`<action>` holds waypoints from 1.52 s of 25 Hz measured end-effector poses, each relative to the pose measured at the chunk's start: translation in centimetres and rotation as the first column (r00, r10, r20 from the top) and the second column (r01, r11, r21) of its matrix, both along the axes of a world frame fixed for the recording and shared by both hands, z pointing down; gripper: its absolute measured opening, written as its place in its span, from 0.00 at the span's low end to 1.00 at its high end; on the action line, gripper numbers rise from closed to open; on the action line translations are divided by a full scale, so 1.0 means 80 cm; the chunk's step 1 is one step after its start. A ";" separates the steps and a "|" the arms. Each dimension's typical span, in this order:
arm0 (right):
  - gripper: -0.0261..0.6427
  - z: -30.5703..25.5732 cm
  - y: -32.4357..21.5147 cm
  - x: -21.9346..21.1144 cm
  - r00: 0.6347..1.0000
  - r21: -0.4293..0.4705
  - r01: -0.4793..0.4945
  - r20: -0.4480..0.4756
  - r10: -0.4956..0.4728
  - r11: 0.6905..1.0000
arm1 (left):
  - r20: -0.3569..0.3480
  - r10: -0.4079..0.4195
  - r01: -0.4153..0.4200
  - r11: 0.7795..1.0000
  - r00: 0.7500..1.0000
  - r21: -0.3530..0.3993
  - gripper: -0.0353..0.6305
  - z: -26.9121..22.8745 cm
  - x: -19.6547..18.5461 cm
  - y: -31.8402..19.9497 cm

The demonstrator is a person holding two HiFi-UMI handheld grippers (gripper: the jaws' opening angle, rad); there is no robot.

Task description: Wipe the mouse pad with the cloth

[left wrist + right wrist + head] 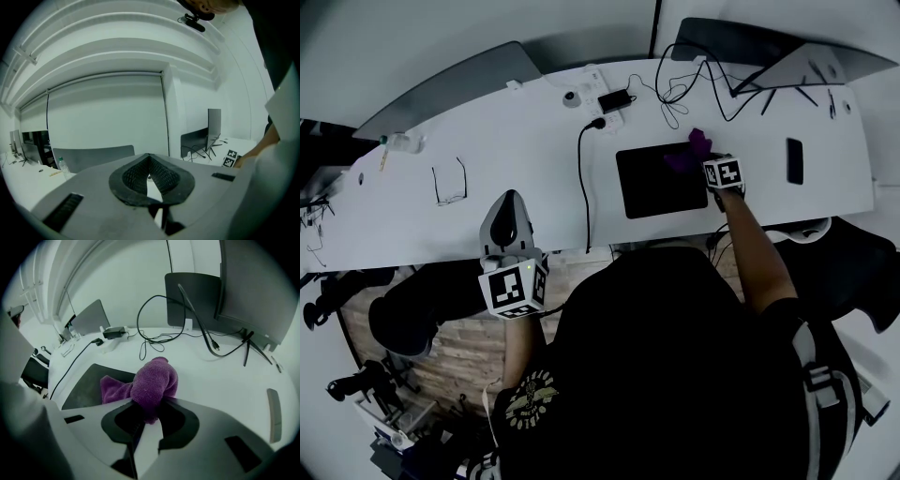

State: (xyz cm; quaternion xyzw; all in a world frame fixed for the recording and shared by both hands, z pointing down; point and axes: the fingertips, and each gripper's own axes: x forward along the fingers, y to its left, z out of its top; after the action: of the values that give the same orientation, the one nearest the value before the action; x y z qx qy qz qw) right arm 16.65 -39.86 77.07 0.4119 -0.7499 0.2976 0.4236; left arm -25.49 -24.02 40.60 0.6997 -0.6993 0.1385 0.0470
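A black mouse pad (656,183) lies on the white desk (525,150), right of the middle. A purple cloth (694,148) rests bunched on the pad's far right corner. My right gripper (710,159) is shut on the cloth. In the right gripper view the cloth (153,383) bulges out between the jaws of the right gripper (149,416), and the mouse pad (84,390) lies to its left. My left gripper (508,208) hovers at the desk's front edge, left of the pad. In its own view the left gripper (149,174) points up at the room, shut and holding nothing.
A pair of glasses (448,183) lies on the desk's left part. A black cable (581,178) runs from a power adapter (614,98) over the front edge. A dark phone (794,159) lies at the right. Monitors (769,47) and tangled cables (703,84) line the back.
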 end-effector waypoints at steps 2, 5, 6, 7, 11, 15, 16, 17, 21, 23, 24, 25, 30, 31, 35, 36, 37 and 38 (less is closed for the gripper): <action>0.16 -0.006 0.004 0.013 0.999 0.018 -0.001 -0.041 0.001 1.000 | 0.001 0.001 -0.001 1.000 1.000 0.009 0.06 -0.004 -0.002 0.005; 0.16 -0.056 0.006 -0.002 0.995 0.138 0.089 -0.063 -0.081 0.986 | 0.000 -0.006 0.005 1.000 1.000 0.022 0.06 -0.009 -0.009 0.014; 0.16 -0.079 0.010 -0.016 0.992 0.180 0.128 -0.045 -0.121 0.975 | -0.001 -0.009 0.009 1.000 1.000 0.023 0.06 -0.009 -0.011 0.019; 0.16 -0.102 0.018 -0.032 0.987 0.213 0.158 -0.017 -0.158 0.964 | -0.004 -0.011 0.011 1.000 1.000 0.023 0.06 -0.008 -0.012 0.024; 0.16 -0.168 0.058 -0.105 0.957 0.282 0.248 0.078 -0.280 0.927 | -0.008 -0.005 0.005 1.000 1.000 0.015 0.06 -0.004 -0.013 0.041; 0.17 -0.186 0.109 -0.177 0.920 0.247 0.310 0.167 -0.356 0.918 | -0.013 0.008 -0.008 1.000 1.000 0.013 0.06 -0.001 -0.010 0.061; 0.17 -0.185 0.123 -0.194 0.909 0.228 0.322 0.198 -0.368 0.919 | -0.013 0.010 -0.010 1.000 1.000 0.010 0.06 0.000 -0.009 0.067; 0.17 -0.185 0.137 -0.209 0.897 0.209 0.333 0.230 -0.377 0.919 | -0.013 0.011 -0.011 1.000 1.000 0.007 0.06 0.001 -0.010 0.074; 0.16 -0.167 0.172 -0.255 0.866 0.138 0.365 0.311 -0.390 0.921 | -0.013 -0.005 0.005 1.000 1.000 0.005 0.06 0.001 -0.023 0.099; 0.17 -0.143 0.180 -0.266 0.869 0.091 0.366 0.322 -0.375 0.926 | -0.012 -0.012 0.012 1.000 1.000 0.003 0.06 0.004 -0.029 0.112; 0.17 -0.128 0.184 -0.269 0.875 0.064 0.364 0.319 -0.365 0.929 | -0.010 -0.015 0.015 1.000 1.000 -0.003 0.06 0.006 -0.030 0.119; 0.16 -0.111 0.186 -0.269 0.883 0.037 0.362 0.308 -0.355 0.931 | -0.009 -0.016 0.016 1.000 1.000 -0.009 0.06 0.008 -0.032 0.126; 0.16 -0.032 0.193 -0.249 0.920 -0.061 0.354 0.200 -0.336 0.933 | 0.006 -0.026 0.026 0.999 1.000 -0.027 0.06 0.012 -0.039 0.153; 0.16 -0.024 0.193 -0.245 0.925 -0.069 0.351 0.182 -0.334 0.934 | 0.009 -0.030 0.030 0.999 1.000 -0.030 0.06 0.012 -0.041 0.157; 0.17 0.000 0.188 -0.233 0.933 -0.073 0.348 0.119 -0.339 0.934 | 0.014 -0.042 0.043 0.998 0.999 -0.044 0.06 0.018 -0.049 0.165; 0.17 0.003 0.187 -0.230 0.935 -0.074 0.346 0.112 -0.337 0.935 | 0.015 -0.041 0.042 0.998 0.999 -0.046 0.06 0.019 -0.050 0.165; 0.17 0.006 0.187 -0.228 0.936 -0.074 0.344 0.109 -0.335 0.936 | 0.015 -0.039 0.040 0.998 0.999 -0.046 0.06 0.019 -0.049 0.164; 0.17 0.007 0.187 -0.226 0.936 -0.072 0.344 0.105 -0.336 0.936 | 0.015 -0.037 0.037 0.998 0.999 -0.045 0.06 0.019 -0.048 0.163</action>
State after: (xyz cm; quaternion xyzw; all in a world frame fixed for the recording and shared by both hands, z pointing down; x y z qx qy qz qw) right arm -1.45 -24.94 77.64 0.2426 -0.8144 0.2714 0.4519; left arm -29.32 -10.99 42.14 0.6844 -0.7091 0.1585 0.0604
